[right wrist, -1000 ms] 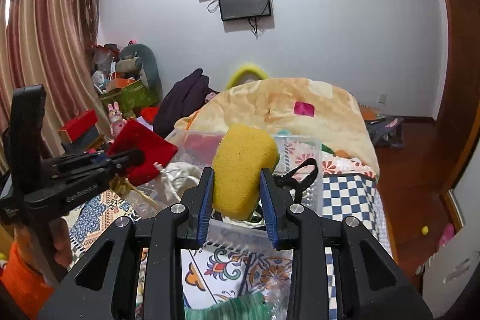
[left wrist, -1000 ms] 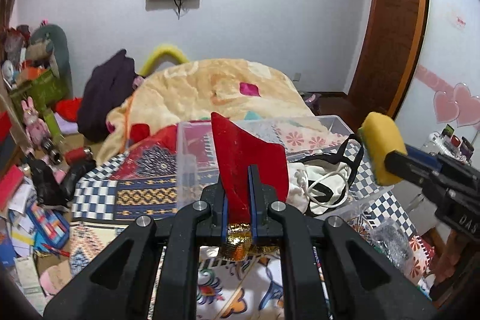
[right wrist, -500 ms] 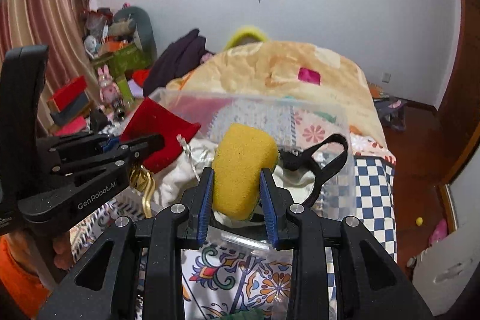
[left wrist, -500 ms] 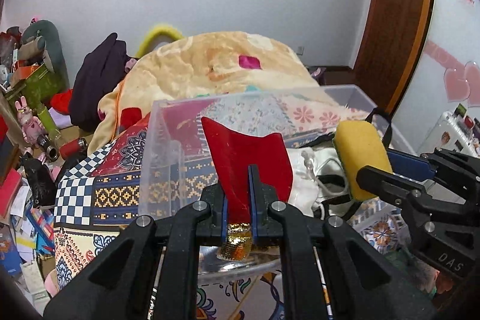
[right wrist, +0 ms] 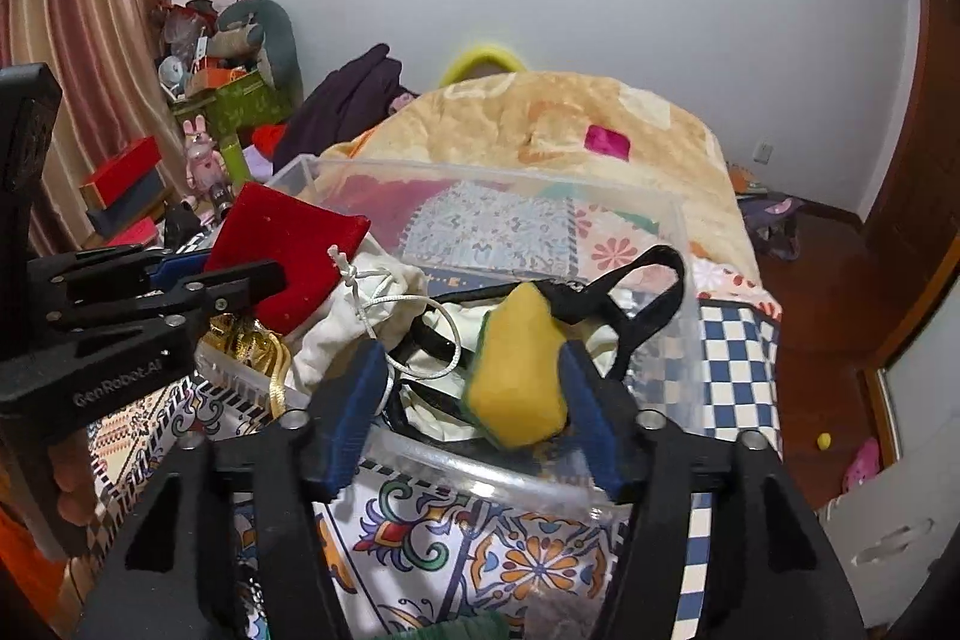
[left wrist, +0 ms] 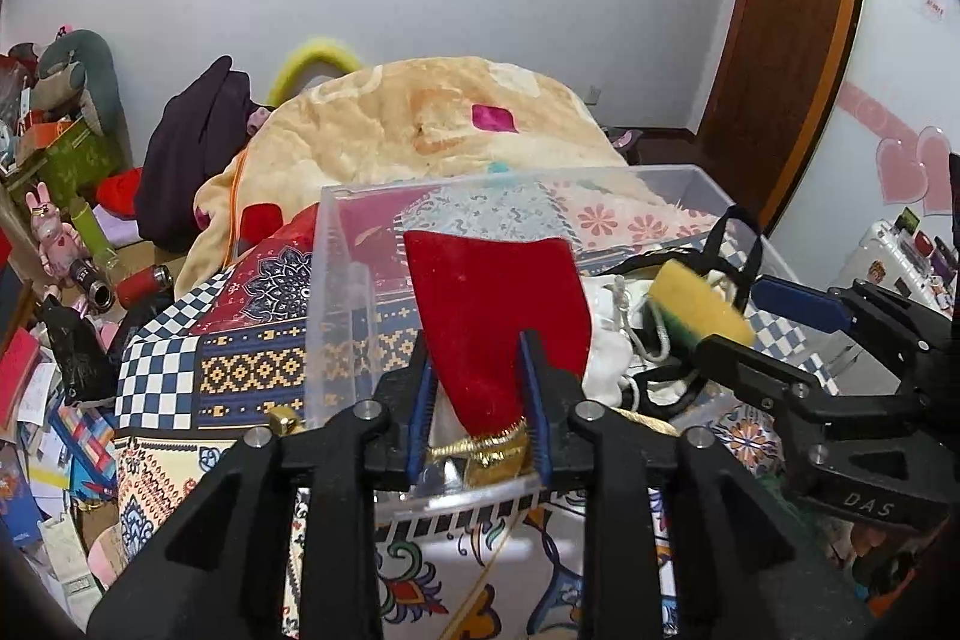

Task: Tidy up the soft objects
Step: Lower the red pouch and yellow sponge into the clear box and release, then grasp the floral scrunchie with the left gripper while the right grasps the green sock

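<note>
Both grippers hung over the near rim of one clear plastic bin (right wrist: 678,220), which sat on the patterned bedspread (left wrist: 252,370), and each had brought one soft thing to it.

The left gripper (left wrist: 477,388) had its jaws parted wider than the neck of the red velvet pouch (left wrist: 498,316). The pouch stood between the blue pads with a gap at each side, its gold-trimmed mouth down by the near wall, so it looked let go and free to settle into the bin at the left. In the right wrist view the same pouch (right wrist: 288,256) leaned over the bin's near left corner, against the white drawstring bag (right wrist: 354,316).

The right gripper (right wrist: 474,388) was spread wide too. The yellow sponge (right wrist: 519,376) with its green backing touched the right pad only, tilted and slightly blurred, well clear of the left pad. It seemed to be dropping out of the grip onto the pile, just beside the black strap (right wrist: 630,304).

By count: one bin, one red pouch, one yellow sponge, one white drawstring bag and one looped black strap already inside, plus a gold cord (right wrist: 273,364) trailing over the near rim. Two grippers, neither clamping anything. Whether more items lay under the white bag could not be told.
</note>
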Available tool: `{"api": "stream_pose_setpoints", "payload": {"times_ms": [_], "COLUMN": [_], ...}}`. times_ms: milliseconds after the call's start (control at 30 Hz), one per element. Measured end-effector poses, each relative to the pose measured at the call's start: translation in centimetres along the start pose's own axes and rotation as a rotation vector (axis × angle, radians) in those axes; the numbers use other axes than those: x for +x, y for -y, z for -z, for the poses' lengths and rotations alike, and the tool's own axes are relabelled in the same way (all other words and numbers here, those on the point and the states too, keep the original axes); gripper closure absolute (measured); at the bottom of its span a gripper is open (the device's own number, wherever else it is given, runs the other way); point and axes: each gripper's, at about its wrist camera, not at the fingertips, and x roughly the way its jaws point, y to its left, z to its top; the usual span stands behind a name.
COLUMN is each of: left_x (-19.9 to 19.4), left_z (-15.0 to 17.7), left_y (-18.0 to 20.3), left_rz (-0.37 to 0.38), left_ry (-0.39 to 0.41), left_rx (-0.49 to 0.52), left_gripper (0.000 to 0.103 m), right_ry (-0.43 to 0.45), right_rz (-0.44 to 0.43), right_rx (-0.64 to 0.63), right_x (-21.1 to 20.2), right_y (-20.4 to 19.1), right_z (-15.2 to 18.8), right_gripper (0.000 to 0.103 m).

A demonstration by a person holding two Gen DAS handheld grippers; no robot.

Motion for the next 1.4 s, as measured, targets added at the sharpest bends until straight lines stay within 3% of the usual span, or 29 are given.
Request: {"api": "stream_pose_setpoints", "payload": {"times_ms": [200,300,433,600,767,1133,1400], "left_x": [-3.3,-5.8,-9.1,-11.2,-11.7,-9.3,-7.2], "left_z": [-0.1,0.2,1.1,2.7,5.1,11.1,15.0], "left_y": [0.2,0.7,1.6,2.1,2.4,3.6,2.4], "left_rz": [0.009,0.009,0.009,0.022,0.047,0.056,0.053], "left_ry": [0.059,0.117,0.178,0.189,0.148,-0.016,-0.124], "left_rx": [0.004,0.011,0.039,0.045,0.034,0.038,-0.014], "left_gripper": [0.062,0.05,0.04,0.025,0.014,0.014,0.014], "right_ry": [0.053,0.092,0.147,0.16,0.131,-0.034,-0.072], "right_rz": [0.019,0.017,0.011,-0.004,0.009,-0.027,-0.018], "right_rx": [-0.003,0.004,0.009,-0.025,-0.075,-0.009,0.024], "right_x": [-2.4,-4.2,-6.5,-8.0,-8.1,-4.9,-4.5], "right_y": [0.4,0.7,0.7,-0.1,-1.5,-1.5,-1.1], "right_z": [0.0,0.3,1.0,2.1,4.1,9.0,11.6], "right_gripper": [0.039,0.037,0.022,0.016,0.013,0.013,0.014]}}
